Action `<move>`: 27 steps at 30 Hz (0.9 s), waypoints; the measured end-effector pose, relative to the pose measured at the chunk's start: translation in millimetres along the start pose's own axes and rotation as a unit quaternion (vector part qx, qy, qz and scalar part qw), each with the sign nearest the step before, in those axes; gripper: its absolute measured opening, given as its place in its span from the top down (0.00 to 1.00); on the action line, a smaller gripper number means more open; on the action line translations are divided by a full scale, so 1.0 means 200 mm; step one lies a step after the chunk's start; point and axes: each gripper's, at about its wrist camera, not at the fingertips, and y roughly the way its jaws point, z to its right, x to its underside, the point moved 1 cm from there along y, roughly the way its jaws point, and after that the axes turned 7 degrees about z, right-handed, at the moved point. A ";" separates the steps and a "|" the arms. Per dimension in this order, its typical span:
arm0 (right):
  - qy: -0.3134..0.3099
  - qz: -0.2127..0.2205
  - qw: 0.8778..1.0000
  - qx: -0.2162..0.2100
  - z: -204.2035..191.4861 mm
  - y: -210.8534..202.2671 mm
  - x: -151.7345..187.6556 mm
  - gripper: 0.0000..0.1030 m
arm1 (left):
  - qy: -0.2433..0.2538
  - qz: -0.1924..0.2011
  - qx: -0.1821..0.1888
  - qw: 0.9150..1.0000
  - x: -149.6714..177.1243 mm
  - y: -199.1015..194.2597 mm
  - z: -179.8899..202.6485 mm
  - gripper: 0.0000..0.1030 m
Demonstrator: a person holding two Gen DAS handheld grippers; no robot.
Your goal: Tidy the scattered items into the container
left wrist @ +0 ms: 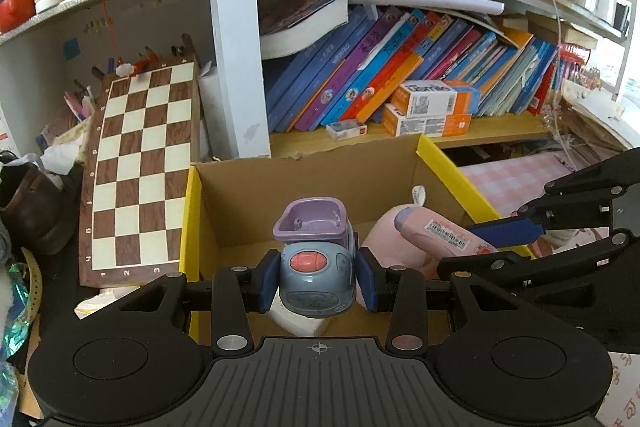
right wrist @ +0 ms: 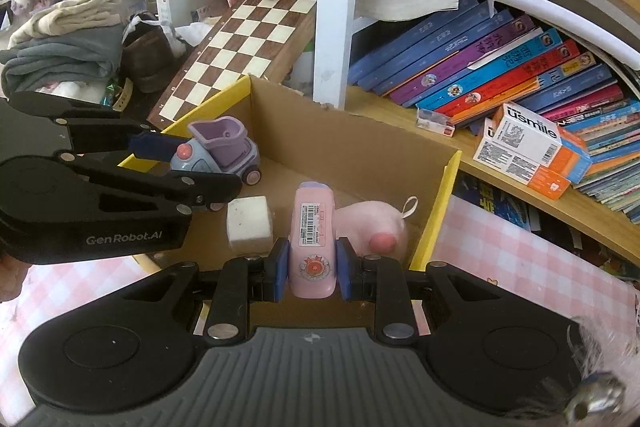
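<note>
Both claws, left [left wrist: 318,281] and right [right wrist: 312,269], tilt downward, each clamped shut.

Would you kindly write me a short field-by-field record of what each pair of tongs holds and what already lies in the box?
left tongs: shut on the toy car, held over the box
right tongs: shut on the pink bottle, also held over the box
container: cardboard box with yellow edges, open at the top
already in box: white cube; pink plush toy
behind box: chessboard leaning against the shelf; slanting books
</note>
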 end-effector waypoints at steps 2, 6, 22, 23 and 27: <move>0.000 -0.001 1.000 -0.002 0.00 0.02 -0.01 0.77 | -0.002 -0.005 -0.004 1.000 0.01 0.02 -0.01 0.62; -0.001 -0.006 1.000 -0.008 0.01 0.06 -0.01 0.77 | -0.007 -0.014 -0.010 1.000 0.02 0.06 -0.04 0.62; 0.005 -0.021 0.999 -0.024 0.01 0.17 -0.03 0.77 | -0.010 -0.044 -0.016 0.999 0.05 0.17 -0.06 0.62; 0.005 -0.021 0.999 -0.025 0.01 0.18 -0.03 0.77 | -0.008 -0.048 -0.016 0.999 0.05 0.18 -0.06 0.62; 0.006 -0.023 0.999 -0.028 0.02 0.19 -0.02 0.77 | 0.005 -0.064 -0.012 0.998 0.06 0.21 -0.06 0.62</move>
